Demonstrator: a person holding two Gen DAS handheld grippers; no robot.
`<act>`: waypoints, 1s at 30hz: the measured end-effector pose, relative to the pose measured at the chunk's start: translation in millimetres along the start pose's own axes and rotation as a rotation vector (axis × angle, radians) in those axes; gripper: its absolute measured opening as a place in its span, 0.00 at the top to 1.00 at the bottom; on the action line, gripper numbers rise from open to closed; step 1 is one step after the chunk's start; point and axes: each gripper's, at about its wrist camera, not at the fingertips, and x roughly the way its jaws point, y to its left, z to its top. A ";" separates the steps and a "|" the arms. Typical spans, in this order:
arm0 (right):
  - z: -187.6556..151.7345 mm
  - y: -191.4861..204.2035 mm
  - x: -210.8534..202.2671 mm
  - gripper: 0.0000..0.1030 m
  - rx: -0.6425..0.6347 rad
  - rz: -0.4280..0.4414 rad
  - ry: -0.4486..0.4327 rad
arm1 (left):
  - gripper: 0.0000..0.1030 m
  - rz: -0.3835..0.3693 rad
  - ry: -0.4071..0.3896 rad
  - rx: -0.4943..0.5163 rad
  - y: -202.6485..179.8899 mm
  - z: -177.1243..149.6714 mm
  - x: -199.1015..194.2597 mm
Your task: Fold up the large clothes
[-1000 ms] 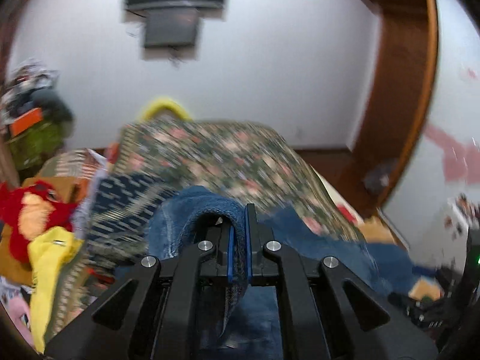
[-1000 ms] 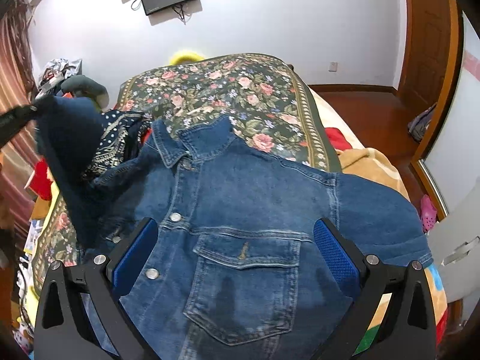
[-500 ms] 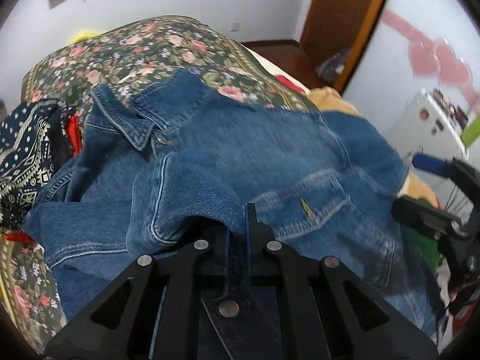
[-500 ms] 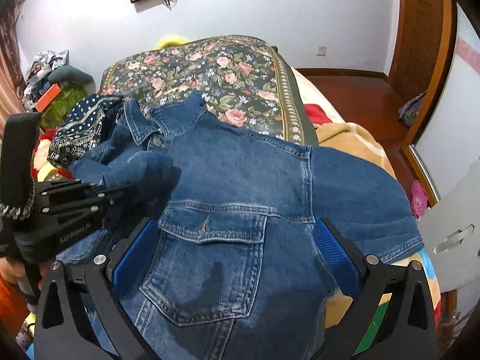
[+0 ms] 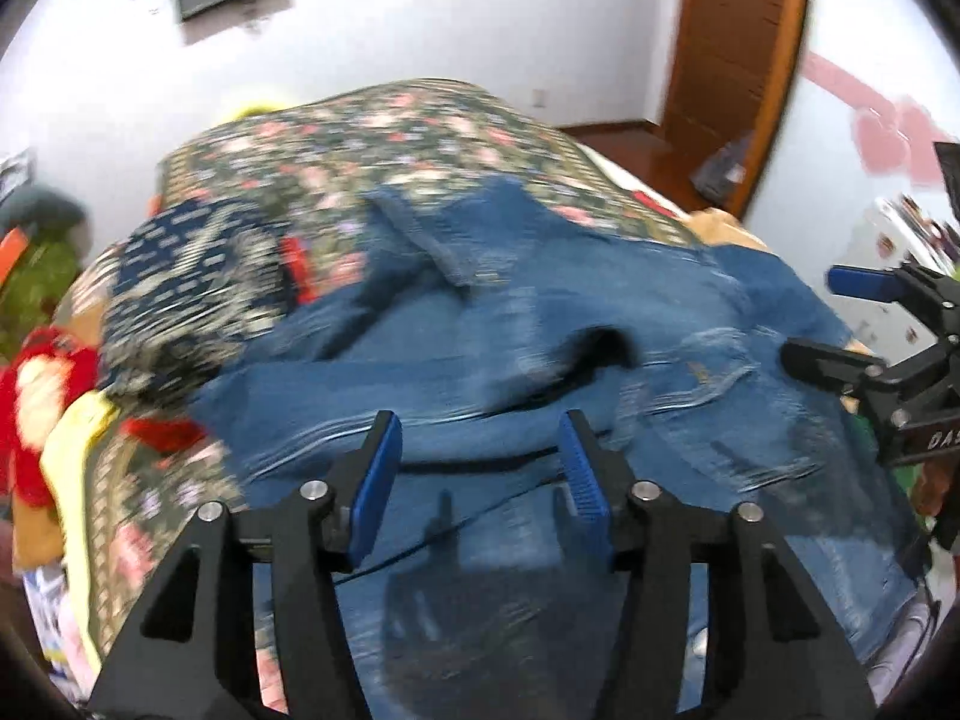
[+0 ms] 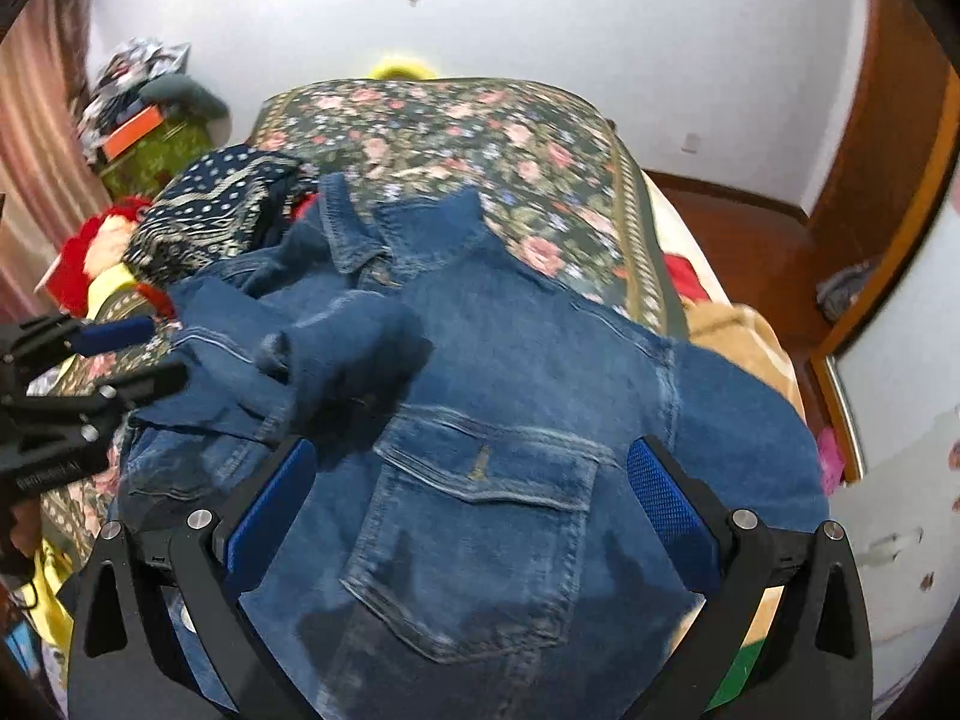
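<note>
A denim jacket [image 6: 540, 396] lay front up on the floral bedspread [image 6: 480, 138] of a bed, its collar toward the far wall and its chest pocket [image 6: 480, 510] nearest me. I judged the denim heavy and fairly stiff for cloth: it would hold a crease, drag when pulled, and not slip in rubber pads; the thick seams, cuff, hem and shoulder looked the best places to take hold. My left gripper [image 5: 480, 468] hovered just above the jacket, its blue pads apart with nothing pressed between them; its view was blurred. My right gripper [image 6: 474, 516] stood wide open over the pocket, holding nothing. One sleeve [image 6: 336, 354] lay folded in across the jacket's chest, beside the pocket. A second before, the left jaws were clamped on that sleeve and held it up off the bed; half a second before they were still closed on it, low over the jacket; since then they had just been opening, and the sleeve had dropped onto the chest. The right gripper stayed open throughout, over the pocket.
</note>
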 end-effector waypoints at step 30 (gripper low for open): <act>49.4 92.5 140.1 0.68 -0.404 -0.070 0.169 | 0.33 0.223 0.240 -0.153 119.1 -107.3 73.6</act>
